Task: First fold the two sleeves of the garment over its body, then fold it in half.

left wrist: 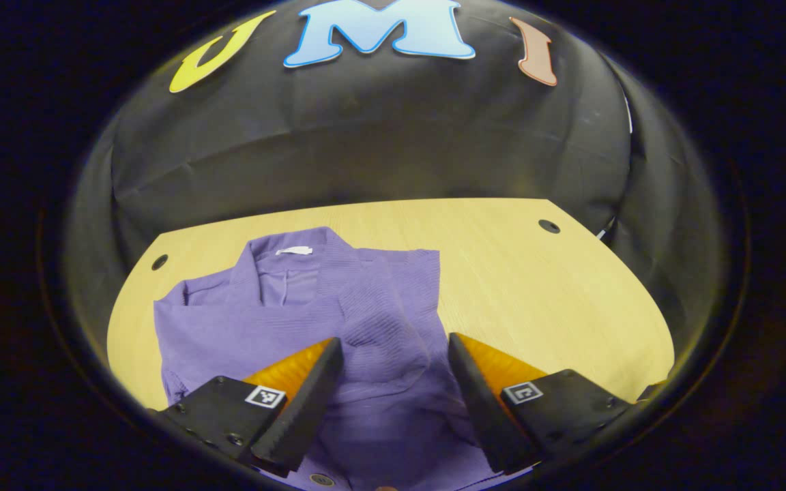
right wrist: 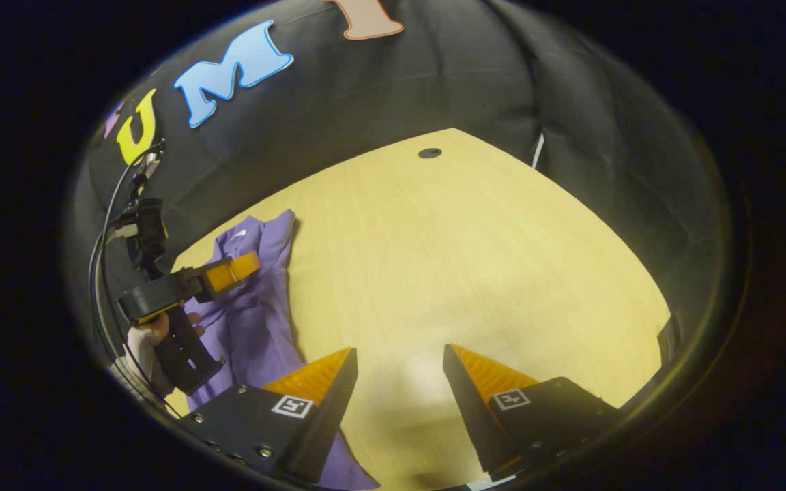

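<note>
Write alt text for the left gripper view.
A purple collared shirt lies on a light wooden table, a folded layer of cloth lying over its body. The left gripper hangs open just above the shirt, its two fingers spread to either side of the cloth and holding nothing.

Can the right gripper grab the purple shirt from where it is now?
Probably yes. The right gripper is open above bare table, and the purple shirt lies just beside its finger with nothing between them. The left gripper hovers open over the shirt, so they might crowd each other.
</note>
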The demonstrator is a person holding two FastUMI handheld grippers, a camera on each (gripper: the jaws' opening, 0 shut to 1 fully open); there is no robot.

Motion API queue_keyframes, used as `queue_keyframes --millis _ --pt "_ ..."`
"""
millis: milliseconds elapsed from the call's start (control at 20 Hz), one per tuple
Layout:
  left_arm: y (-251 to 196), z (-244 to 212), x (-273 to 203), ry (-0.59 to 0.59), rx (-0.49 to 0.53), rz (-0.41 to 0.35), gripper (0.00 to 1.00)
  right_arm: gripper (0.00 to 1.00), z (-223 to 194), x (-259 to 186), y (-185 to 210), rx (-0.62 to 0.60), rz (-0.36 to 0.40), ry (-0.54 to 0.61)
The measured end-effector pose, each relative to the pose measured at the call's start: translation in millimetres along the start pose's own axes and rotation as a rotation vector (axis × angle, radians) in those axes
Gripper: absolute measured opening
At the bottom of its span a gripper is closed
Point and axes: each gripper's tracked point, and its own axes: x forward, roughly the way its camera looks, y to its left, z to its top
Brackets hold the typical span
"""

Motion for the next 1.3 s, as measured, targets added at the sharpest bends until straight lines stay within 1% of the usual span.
queue_keyframes --millis 50,200,350,550,750,900,1150,1300 --pt "3.9 -0.2 -6.7 -0.001 0.002 -0.002 1.0 0.8 -2.0 -0.2 4.0 -0.007 0.005 0.004" --pt "20.6 -5.6 -27.9 -0.01 0.014 -0.007 1.0 0.8 -13.3 0.8 19.6 -0.036 0.023 0.018" --pt "47.1 -17.0 -53.3 -0.017 0.043 0.005 1.0 0.8 -25.2 0.6 37.7 -0.071 0.041 0.036" --pt "87.0 -42.9 -90.4 -0.001 0.027 0.036 1.0 0.8 -47.5 -0.5 63.3 -0.122 0.071 0.074" --pt "123.3 -81.2 -134.9 0.03 0.006 0.078 1.0 0.8 -75.2 -1.5 81.8 -0.206 0.094 0.121" --pt "147.3 -121.8 -166.9 0.076 -0.008 0.107 1.0 0.8 -96.2 -4.4 92.1 -0.264 0.11 0.156" --pt "174.6 -183.8 -209.0 0.16 -0.066 0.151 1.0 0.8 -124.9 -7.5 107.5 -0.322 0.125 0.204" --pt "187.3 -213.4 -226.0 0.203 -0.069 0.18 1.0 0.8 -138.9 -6.0 113.6 -0.356 0.122 0.22"
